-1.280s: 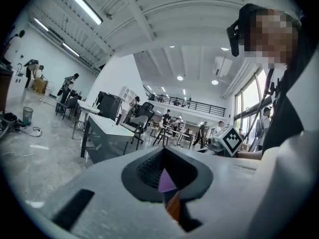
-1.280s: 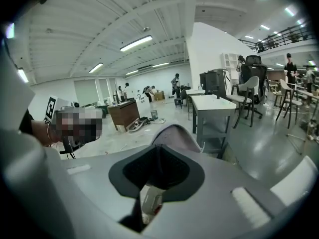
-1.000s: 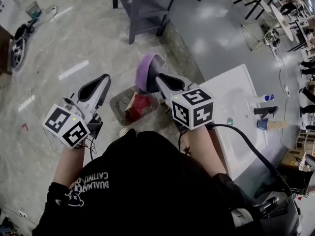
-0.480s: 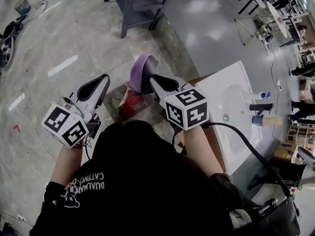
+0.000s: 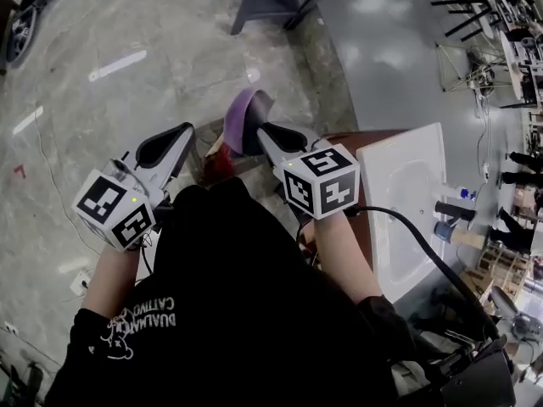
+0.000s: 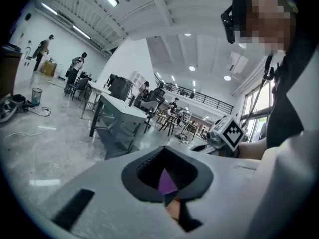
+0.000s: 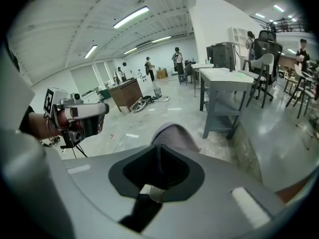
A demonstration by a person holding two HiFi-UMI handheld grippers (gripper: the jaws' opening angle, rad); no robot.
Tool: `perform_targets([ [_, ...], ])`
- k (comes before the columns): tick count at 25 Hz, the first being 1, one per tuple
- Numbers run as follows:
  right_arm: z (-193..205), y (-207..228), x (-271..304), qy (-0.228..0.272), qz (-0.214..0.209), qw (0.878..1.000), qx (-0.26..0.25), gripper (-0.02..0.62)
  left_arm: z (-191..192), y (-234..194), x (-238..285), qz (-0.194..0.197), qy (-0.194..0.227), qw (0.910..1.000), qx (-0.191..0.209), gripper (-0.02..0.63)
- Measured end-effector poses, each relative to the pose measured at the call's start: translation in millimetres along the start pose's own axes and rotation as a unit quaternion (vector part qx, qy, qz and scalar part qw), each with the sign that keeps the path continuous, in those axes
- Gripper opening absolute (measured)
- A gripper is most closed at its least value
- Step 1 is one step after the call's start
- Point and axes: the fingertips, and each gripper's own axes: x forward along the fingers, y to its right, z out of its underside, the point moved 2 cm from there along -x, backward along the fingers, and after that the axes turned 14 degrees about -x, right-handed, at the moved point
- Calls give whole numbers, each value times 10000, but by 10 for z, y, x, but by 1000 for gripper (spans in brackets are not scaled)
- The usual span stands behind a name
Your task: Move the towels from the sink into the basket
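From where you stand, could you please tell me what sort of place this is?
It looks like a big open lab or workshop hall, not a home: a high ceiling with strip lights, grey work tables and office chairs on a polished floor, and a freestanding white sink.

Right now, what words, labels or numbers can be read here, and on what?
"DUALMATC", end unclear: upside down on the sleeve.
"CATTIVO": same sleeve, next line.
Square markers only, no words: left cube, right cube.
Everything else: too small or blurred to read.
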Motion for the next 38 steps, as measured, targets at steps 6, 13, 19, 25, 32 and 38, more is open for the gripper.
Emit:
perform_targets([
  [6,419,65,449,-365,-544,9978,80,40,398,-253,179,-413,-218,9985,-277,3],
  [13,1209,192,1038,-897,-1196,9879,409,41,1142,-598,502,-734,-299,9958,-459,3],
  [19,2113,328,1758,-1541,-1534,9749,479,41,1966,-1198,692,-1346,-601,9864,-731,3],
  [25,3242,490,2464,-2027,-1358,9658,881,41,2852,-1757,801,-1744,-710,9745,-1222,3],
  [32,4003,666,3061,-1854,-900,9677,1452,41,3368,-2261,967,-1831,-604,9735,-1227,3],
  [38,4239,745,3203,-1729,-547,9691,1670,48,3524,-2372,900,-1951,-607,9693,-1368,3],
])
